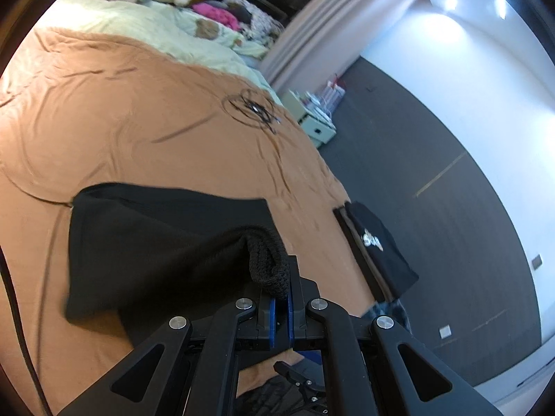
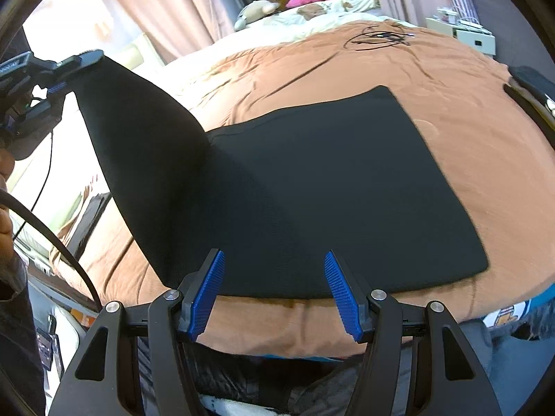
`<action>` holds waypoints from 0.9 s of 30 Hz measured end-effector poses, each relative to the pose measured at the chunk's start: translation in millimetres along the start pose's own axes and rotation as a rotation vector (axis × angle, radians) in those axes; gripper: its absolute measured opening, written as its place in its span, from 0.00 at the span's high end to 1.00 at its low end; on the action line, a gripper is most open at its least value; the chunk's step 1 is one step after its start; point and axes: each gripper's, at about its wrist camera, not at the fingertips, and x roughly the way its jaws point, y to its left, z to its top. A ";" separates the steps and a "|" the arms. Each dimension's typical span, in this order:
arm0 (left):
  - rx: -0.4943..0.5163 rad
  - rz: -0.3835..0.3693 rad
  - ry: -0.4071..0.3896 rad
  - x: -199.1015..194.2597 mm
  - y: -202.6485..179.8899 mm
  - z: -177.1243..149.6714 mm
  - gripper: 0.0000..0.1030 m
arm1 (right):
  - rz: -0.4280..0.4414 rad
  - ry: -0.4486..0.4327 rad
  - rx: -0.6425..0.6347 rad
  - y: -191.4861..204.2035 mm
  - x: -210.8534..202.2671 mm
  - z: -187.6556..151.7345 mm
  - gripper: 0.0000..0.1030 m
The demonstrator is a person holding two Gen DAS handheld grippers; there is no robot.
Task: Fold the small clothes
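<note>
Blue ribbed pads on the right gripper (image 2: 274, 291) stand spread apart with nothing between them, hovering just over the near hem of the black garment (image 2: 329, 187), which lies mostly flat on the orange bedspread (image 2: 485, 159) ahead of the fingertips. Off to that gripper's left, the left gripper (image 1: 281, 298) has its jaws pressed together on a bunched, knitted edge of the same garment, holding that side lifted so the cloth rises in a taut flap from the flat part. My reading is that a fold is under way: the lifted side should travel across in a smooth arc and come down with its edge lined up over the far edge, while the cloth stays lightly tensioned so no crease gets trapped. The free right gripper could press the near hem to stop the flat part sliding. A second dark folded piece (image 1: 378, 242) lies well apart, beyond the left fingers towards the bed's edge.
</note>
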 end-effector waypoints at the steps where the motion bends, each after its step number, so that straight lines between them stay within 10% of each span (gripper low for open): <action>1: 0.006 -0.002 0.015 8.0 -4.1 -1.4 0.96 | 0.001 -0.004 0.009 -4.1 -3.8 -1.1 0.43; 16: 0.043 -0.023 0.228 117.4 -42.4 -44.0 0.95 | -0.032 -0.008 0.137 -66.8 -37.7 -14.6 0.43; 22: 0.032 -0.046 0.306 139.8 -37.9 -61.7 0.40 | -0.031 0.004 0.136 -68.0 -40.5 -15.5 0.43; 27: 0.018 0.002 0.285 121.2 -9.5 -63.4 0.37 | -0.063 0.031 0.065 -54.8 -29.8 -4.9 0.43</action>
